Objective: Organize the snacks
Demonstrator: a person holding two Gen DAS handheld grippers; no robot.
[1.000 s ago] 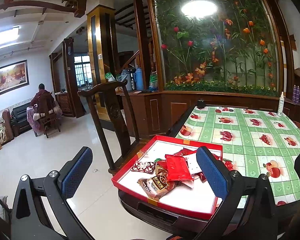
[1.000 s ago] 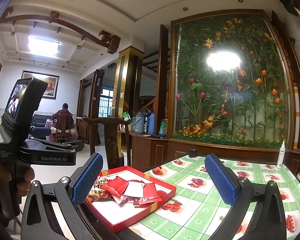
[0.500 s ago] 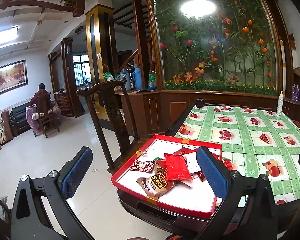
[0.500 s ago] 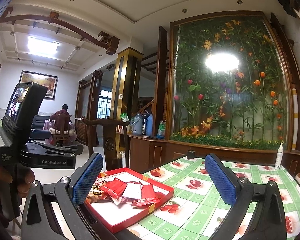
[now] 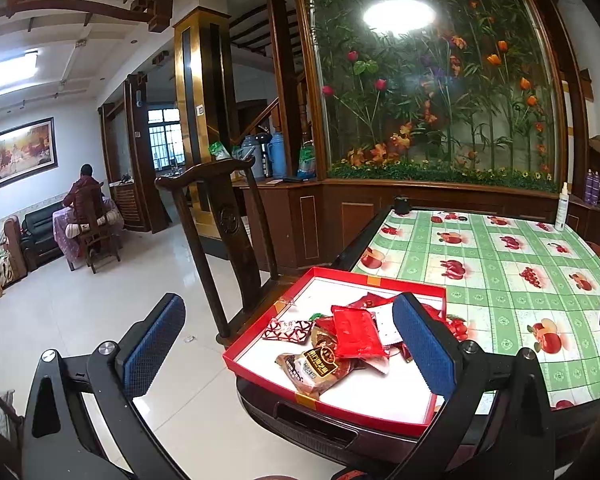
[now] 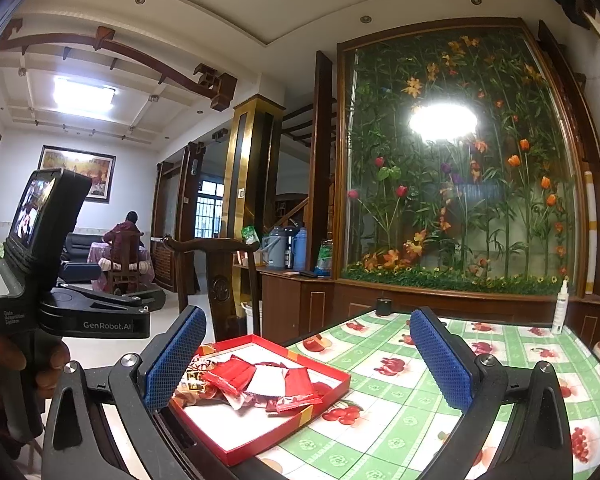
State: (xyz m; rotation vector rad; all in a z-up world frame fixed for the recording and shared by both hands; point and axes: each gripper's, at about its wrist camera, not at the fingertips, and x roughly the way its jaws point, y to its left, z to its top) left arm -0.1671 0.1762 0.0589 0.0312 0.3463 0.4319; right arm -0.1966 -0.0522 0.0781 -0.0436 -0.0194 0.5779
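Left tool (image 5: 288, 344) finger covers part of the snack packets (image 5: 342, 344) in the red tray (image 5: 260, 344); packet print too small to read; counter (image 6: 400, 408) cut off at frame's lower edge.

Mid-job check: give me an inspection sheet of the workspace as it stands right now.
Surface: table under a green fruit-print cloth.
Job's things: red tray at the table's near corner, holding a heap of snack packets, red and brown.
Clutter: spray bottle and a small dark cup at the far edge.
Grippers: left gripper and right gripper both open, empty, short of the tray.
Cables: nothing seen.
Surroundings: wooden chair beside the tray; seated person far off.
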